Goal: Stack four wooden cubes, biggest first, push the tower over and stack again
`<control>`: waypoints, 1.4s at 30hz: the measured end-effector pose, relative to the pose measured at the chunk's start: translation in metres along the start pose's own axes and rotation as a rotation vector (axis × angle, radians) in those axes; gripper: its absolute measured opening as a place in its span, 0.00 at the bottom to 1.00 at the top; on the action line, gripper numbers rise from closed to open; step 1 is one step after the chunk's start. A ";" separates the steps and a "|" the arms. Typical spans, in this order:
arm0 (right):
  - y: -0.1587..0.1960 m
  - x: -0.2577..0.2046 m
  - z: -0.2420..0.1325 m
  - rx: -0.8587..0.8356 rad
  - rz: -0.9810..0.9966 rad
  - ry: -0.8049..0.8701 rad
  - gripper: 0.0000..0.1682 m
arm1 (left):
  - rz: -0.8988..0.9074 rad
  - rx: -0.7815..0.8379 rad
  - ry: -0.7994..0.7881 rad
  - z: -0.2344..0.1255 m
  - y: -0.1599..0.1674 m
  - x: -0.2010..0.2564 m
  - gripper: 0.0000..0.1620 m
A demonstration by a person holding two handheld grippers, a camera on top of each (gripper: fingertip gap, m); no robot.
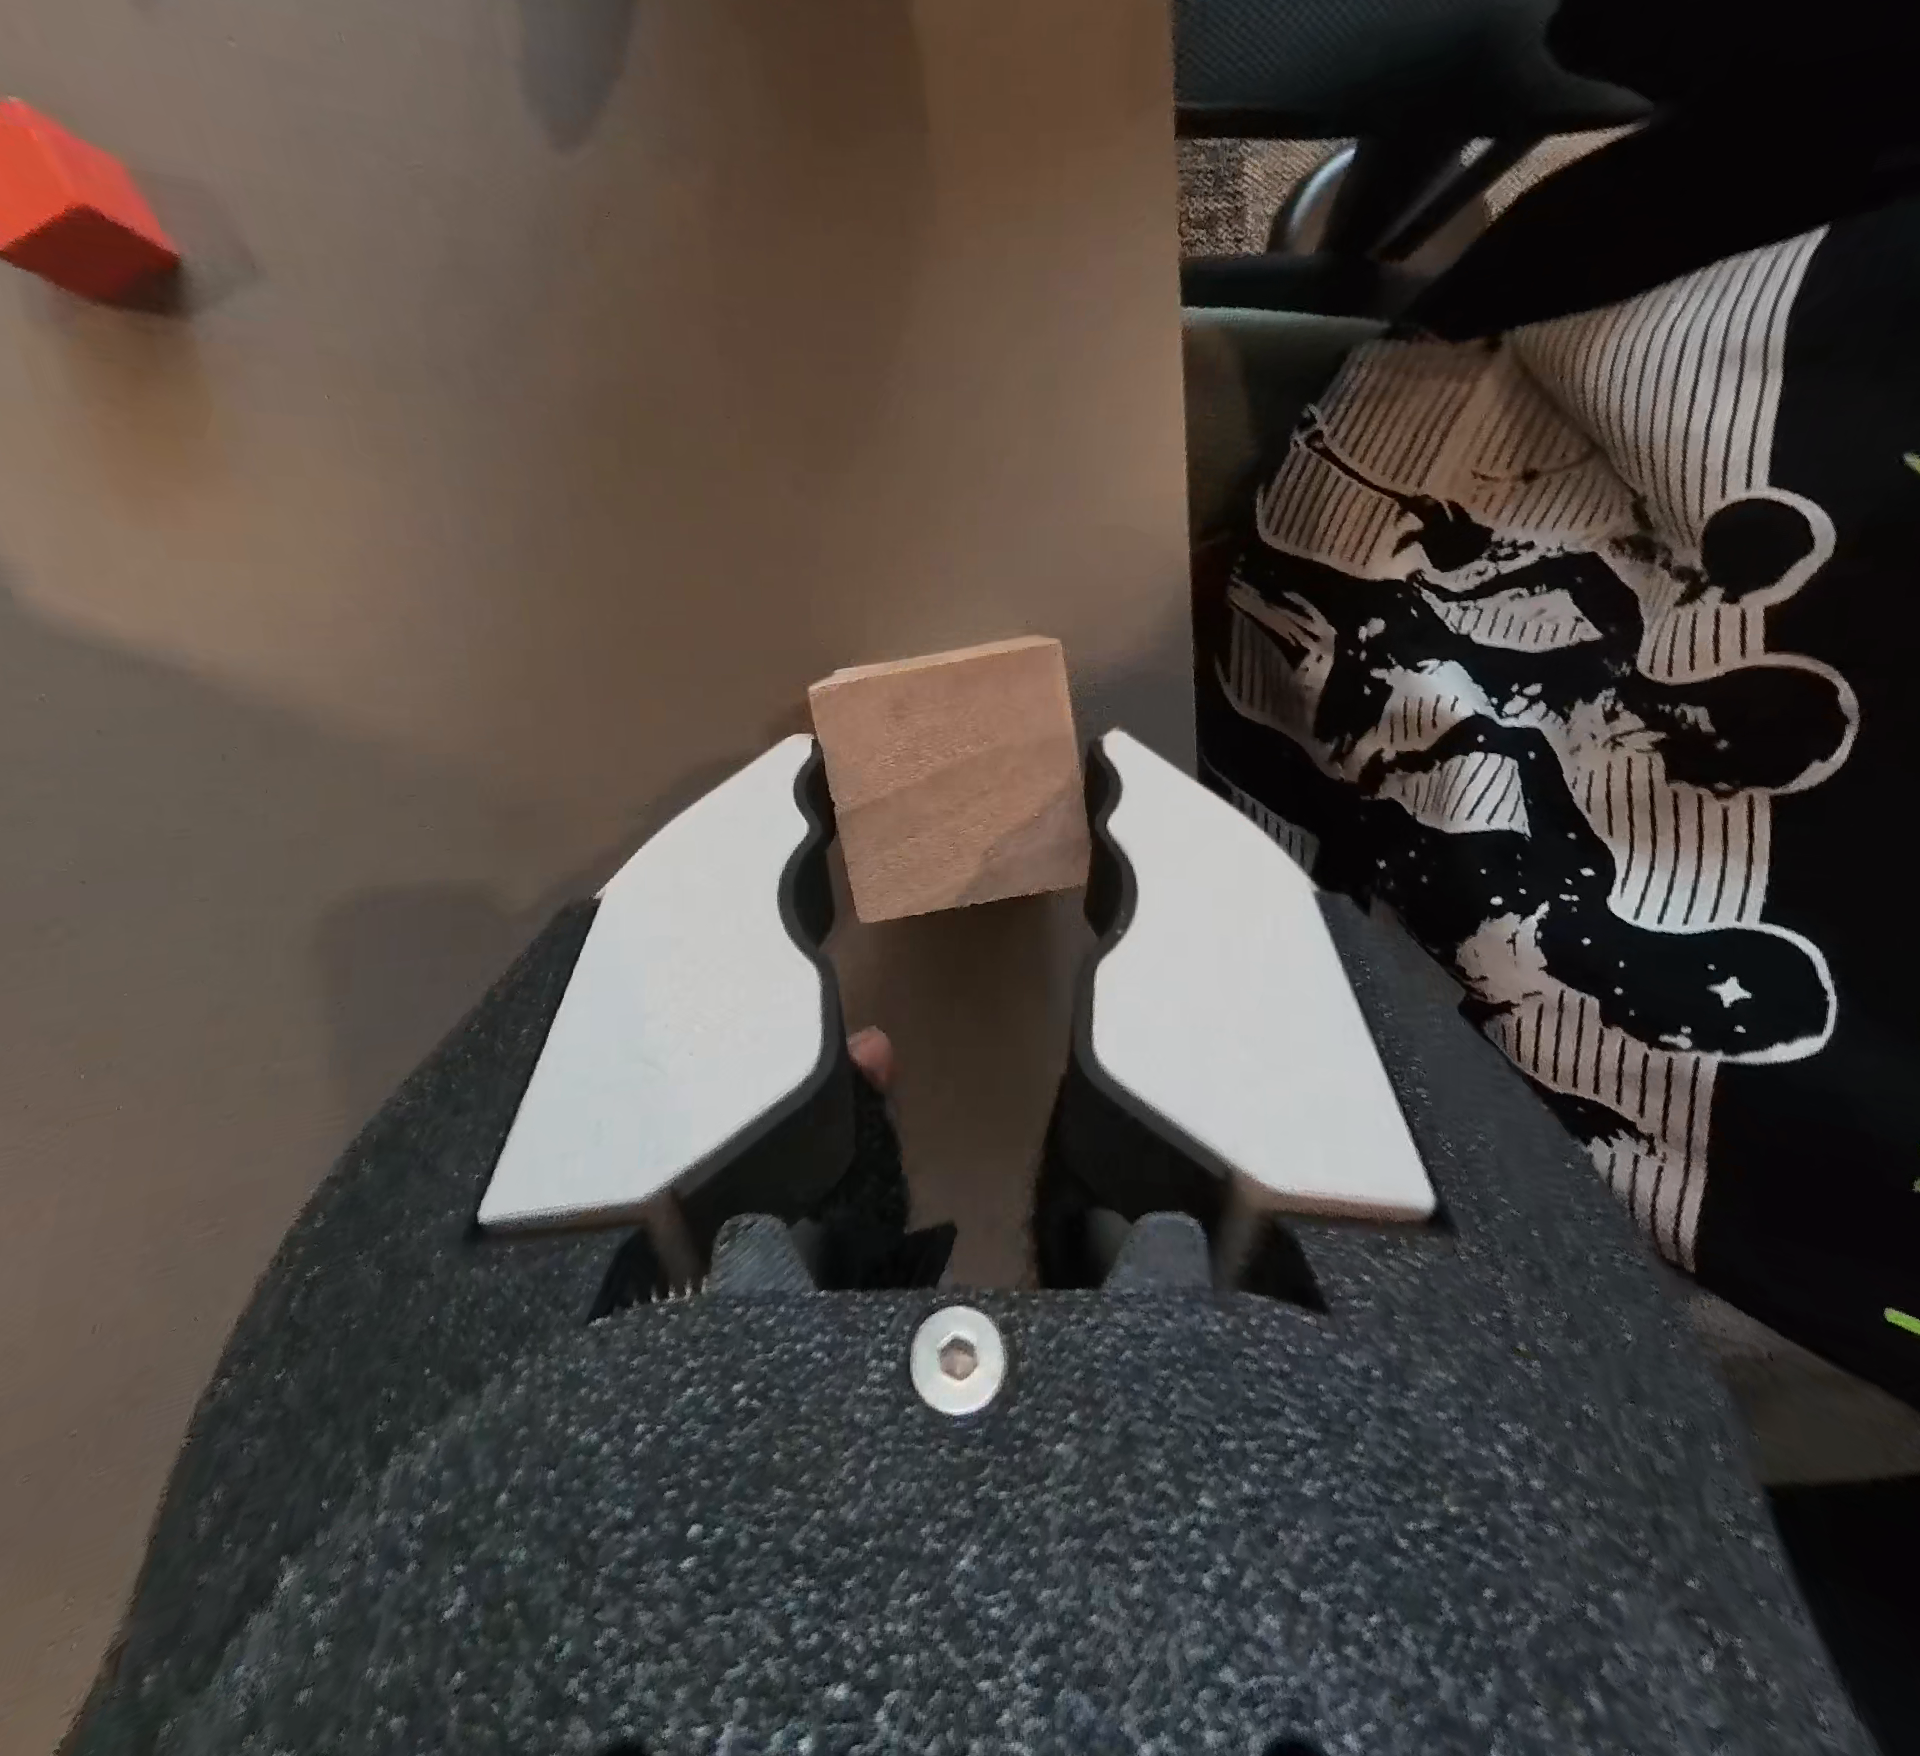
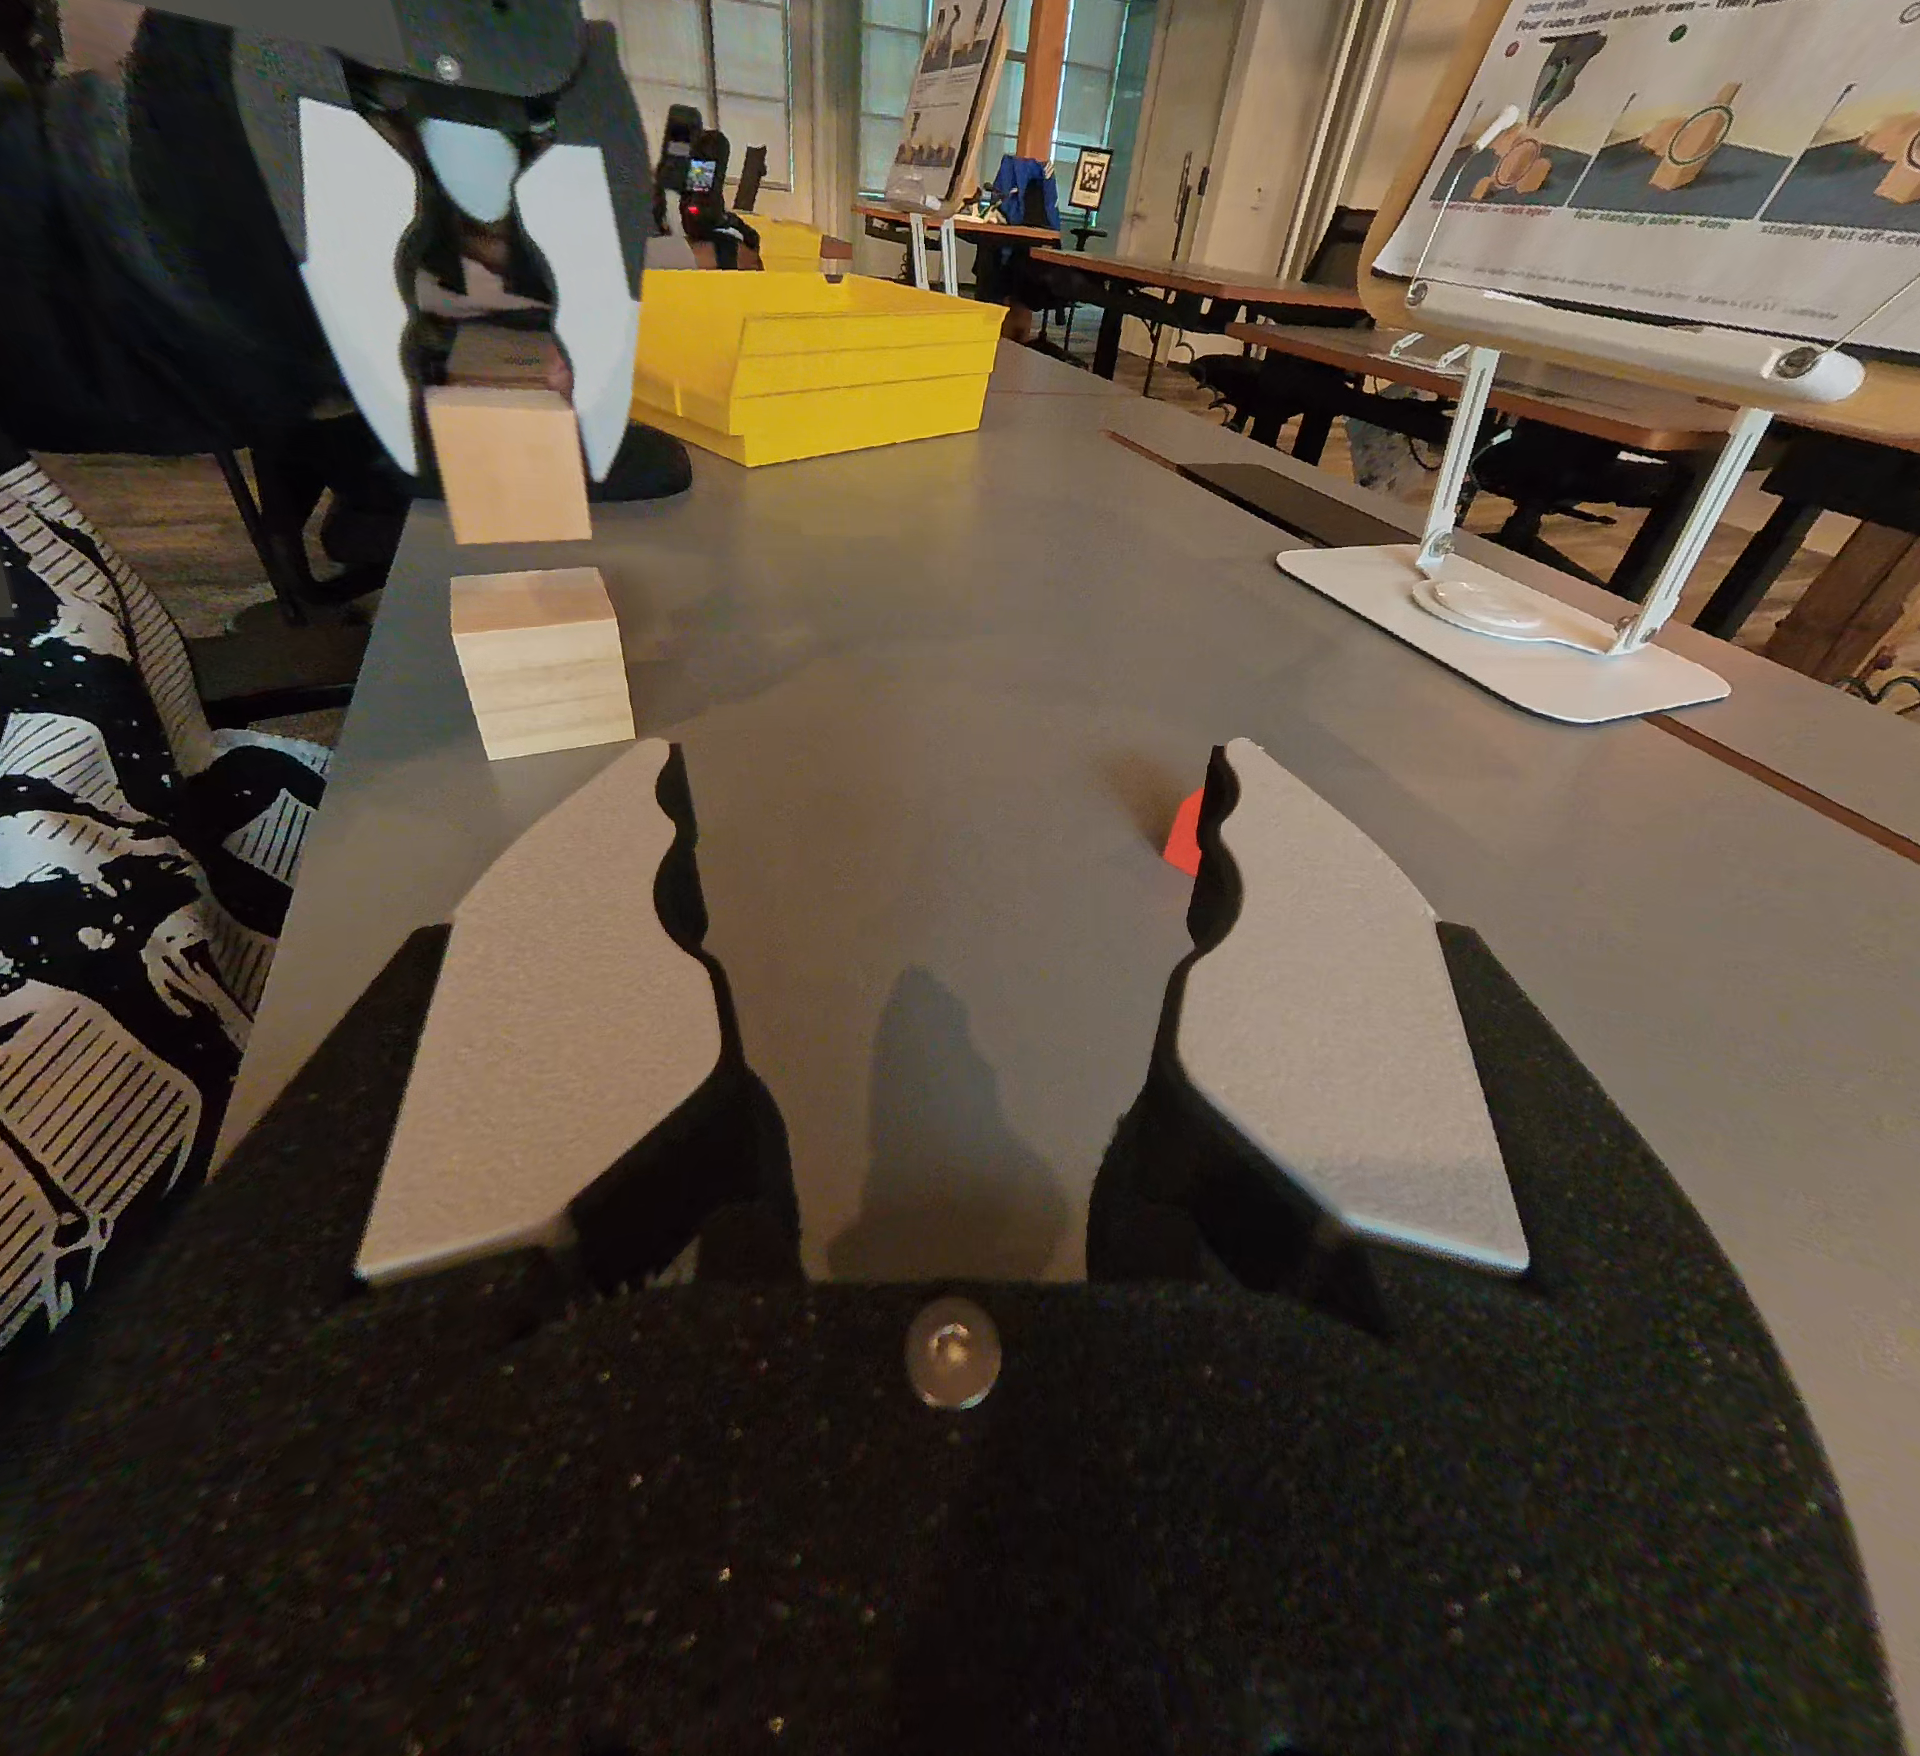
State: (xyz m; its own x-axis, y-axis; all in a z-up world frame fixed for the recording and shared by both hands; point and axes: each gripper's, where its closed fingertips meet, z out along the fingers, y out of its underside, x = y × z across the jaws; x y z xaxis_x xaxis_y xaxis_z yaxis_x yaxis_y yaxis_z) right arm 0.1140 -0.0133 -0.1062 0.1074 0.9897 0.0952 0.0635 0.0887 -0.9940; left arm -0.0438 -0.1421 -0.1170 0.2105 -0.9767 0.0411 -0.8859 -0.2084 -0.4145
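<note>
My left gripper is shut on a small plain wooden cube, gripped by its sides between the fingertips. In the right wrist view this gripper hangs fingers down at the upper left. It holds the small cube a short gap above a larger wooden cube that stands on the grey table near its left edge. My right gripper is open and empty, low over the table. A red cube lies just beyond its right finger, mostly hidden; it also shows in the left wrist view.
Stacked yellow bins stand farther back on the table. A white document stand with an instruction sheet is at the right. A person in a black-and-white printed shirt sits at the table's edge.
</note>
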 end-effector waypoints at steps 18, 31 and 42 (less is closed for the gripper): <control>0.000 0.000 0.000 -0.001 0.004 -0.001 0.55 | 0.036 -0.066 0.051 0.019 0.013 0.002 0.29; 0.001 0.000 0.000 -0.003 0.003 -0.001 0.55 | 0.017 -0.080 0.056 0.023 0.012 0.002 0.29; 0.001 0.000 0.000 -0.003 0.005 -0.002 0.54 | 0.042 -0.098 0.069 0.024 0.013 0.005 0.29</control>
State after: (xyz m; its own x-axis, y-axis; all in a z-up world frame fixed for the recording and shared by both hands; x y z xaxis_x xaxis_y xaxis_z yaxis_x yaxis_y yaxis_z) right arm 0.1141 -0.0130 -0.1067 0.1057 0.9903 0.0899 0.0656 0.0832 -0.9944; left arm -0.0444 -0.1483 -0.1438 0.1465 -0.9852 0.0894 -0.9302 -0.1679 -0.3264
